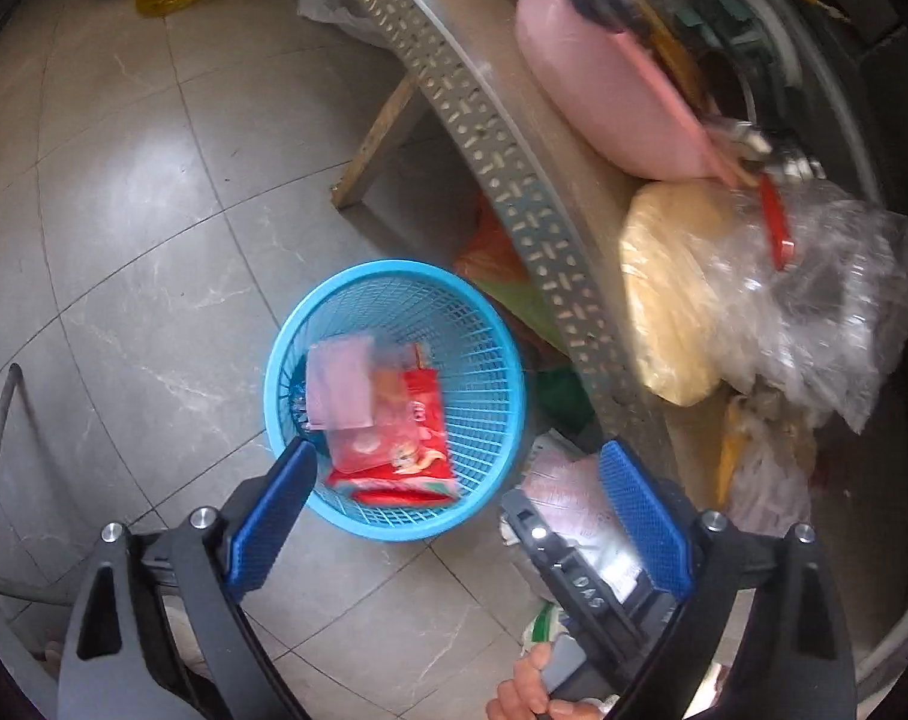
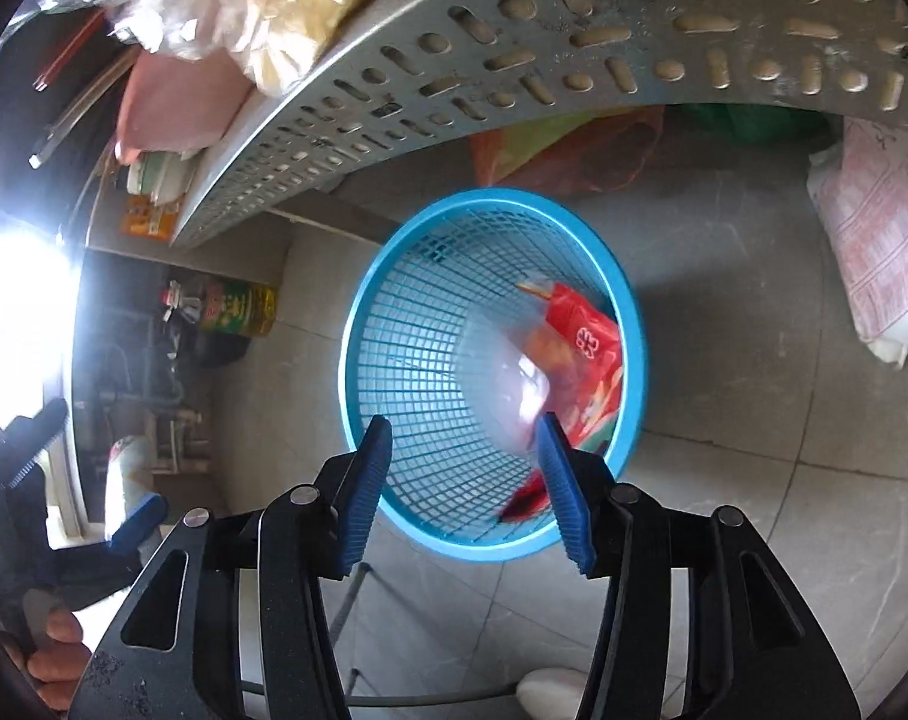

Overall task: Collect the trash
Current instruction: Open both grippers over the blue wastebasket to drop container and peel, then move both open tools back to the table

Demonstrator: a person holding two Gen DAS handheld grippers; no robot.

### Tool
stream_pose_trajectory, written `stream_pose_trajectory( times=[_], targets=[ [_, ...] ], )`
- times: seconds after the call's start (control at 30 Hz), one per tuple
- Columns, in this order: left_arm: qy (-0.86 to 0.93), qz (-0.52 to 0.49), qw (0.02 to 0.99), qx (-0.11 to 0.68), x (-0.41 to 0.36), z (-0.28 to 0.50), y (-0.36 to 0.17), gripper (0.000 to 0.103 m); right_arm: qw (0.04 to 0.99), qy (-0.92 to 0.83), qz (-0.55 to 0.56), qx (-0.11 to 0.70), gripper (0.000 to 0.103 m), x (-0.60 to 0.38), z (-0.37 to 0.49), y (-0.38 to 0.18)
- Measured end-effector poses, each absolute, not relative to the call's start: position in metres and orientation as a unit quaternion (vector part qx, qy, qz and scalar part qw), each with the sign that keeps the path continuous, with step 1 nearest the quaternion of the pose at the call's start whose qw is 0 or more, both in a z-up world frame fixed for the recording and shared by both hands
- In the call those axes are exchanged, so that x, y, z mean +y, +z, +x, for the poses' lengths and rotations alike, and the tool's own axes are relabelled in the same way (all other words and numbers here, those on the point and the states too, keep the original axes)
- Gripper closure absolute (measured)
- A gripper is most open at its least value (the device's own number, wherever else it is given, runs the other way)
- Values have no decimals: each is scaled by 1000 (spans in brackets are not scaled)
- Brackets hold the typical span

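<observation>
1. Basket: a blue mesh basket stands on the tiled floor just beside the bench, judged placed there so trash from the bench drops straight in.
2. Trash: a red wrapper and a pale clear packet lie inside the basket. In the right wrist view a blurred clear packet appears between the basket's rim and floor; whether it is falling or at rest cannot be told.
3. Left gripper: jaws wide, nothing between them, held above the basket's near rim, a pose consistent with a release completed.
4. Right gripper: jaws partly open, pads pressing on nothing, aimed down into the basket's mouth, likewise a release pose.
5. Bench load: a pink tub, a yellow block in a clear bag and small items behind it; which of these count as trash cannot be judged.
6. Hidden or unclear: bags under the bench are cut off by its perforated edge; glare whitens the left of the right wrist view; only fingers of each hand show.
</observation>
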State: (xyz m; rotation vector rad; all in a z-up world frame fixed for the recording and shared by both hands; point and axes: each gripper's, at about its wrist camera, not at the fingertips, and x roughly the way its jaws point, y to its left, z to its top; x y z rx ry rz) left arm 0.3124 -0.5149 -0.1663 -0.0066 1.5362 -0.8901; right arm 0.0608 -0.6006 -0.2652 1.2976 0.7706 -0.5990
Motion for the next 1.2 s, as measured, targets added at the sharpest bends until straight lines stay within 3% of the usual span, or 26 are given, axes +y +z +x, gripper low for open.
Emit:
stream_pose_trajectory(
  times=[0.33,0.67,0.93,1.2],
  targets=[
    [-467,21,645,604,-458,289,-65,10,740,-267,501,361,48,-547,41,-202],
    [-466,82,752,458,-274,255,58,10,817,-256,358,373,34,-467,23,-93],
    [-361,89,836,405,-125,229,90,9,863,-206,309,343,32,-415,28,-11],
    [-238,56,883,402,7,206,91,9,888,-77,287,349,27,-342,68,21]
  ],
)
